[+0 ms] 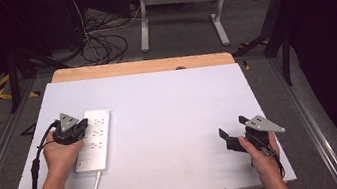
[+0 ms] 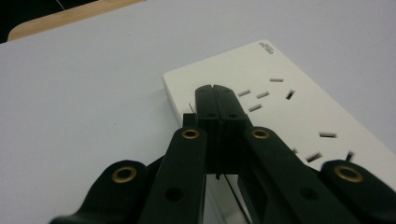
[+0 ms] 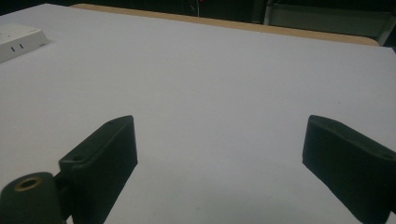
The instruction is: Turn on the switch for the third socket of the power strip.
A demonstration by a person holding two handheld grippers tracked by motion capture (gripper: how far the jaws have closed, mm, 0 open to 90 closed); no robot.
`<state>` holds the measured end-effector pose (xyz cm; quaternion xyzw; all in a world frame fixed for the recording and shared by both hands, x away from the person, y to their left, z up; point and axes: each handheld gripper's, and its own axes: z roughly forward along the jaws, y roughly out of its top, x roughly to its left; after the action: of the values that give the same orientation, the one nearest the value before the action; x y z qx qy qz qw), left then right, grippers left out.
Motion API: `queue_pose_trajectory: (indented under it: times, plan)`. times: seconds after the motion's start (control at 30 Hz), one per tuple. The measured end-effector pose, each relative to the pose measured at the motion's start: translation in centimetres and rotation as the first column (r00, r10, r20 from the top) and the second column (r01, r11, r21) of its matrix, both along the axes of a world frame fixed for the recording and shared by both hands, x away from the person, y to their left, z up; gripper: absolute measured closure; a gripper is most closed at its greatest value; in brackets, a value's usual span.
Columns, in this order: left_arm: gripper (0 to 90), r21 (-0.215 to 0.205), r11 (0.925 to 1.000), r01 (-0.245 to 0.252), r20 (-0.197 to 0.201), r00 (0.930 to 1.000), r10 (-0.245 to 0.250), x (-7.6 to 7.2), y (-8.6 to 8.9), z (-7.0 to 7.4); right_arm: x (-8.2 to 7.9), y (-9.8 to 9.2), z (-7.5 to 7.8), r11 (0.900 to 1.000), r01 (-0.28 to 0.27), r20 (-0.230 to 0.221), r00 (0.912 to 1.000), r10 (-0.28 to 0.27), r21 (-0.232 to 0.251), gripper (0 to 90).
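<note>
The left gripper, jaws pressed together on nothing, is held over the power strip's left edge; bare table is spread before the right gripper, jaws wide apart.

white power strip lying flat, table's left

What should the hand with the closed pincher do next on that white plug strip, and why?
Probably press down a little, or slide toward the switch end. The left gripper is shut with nothing between its jaws, its tip over the power strip near the sockets. The right gripper is open over the bare table.
</note>
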<state>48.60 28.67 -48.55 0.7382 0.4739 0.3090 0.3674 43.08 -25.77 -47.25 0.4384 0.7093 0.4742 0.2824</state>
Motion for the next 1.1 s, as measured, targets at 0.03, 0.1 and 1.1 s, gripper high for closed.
queue_pose_trajectory:
  times: [0.03,0.1,1.1]
  plan:
    - [89.8,0.001,1.0000,0.002,0.000,1.0000,-0.002,0.00,0.01,-0.01,0.00,0.01,0.00,1.000,0.000,0.000,1.0000,0.000,0.000,10.6]
    - [89.8,0.006,1.0000,0.004,0.002,1.0000,-0.004,-0.02,0.01,-0.03,0.03,0.03,-0.01,1.000,-0.002,0.000,1.0000,0.002,0.002,10.6]
    - [89.9,-0.018,0.9998,-0.008,-0.014,0.9999,0.008,-0.23,0.24,-0.16,0.22,0.25,0.08,1.000,-0.014,0.005,0.9999,0.014,0.001,10.6]
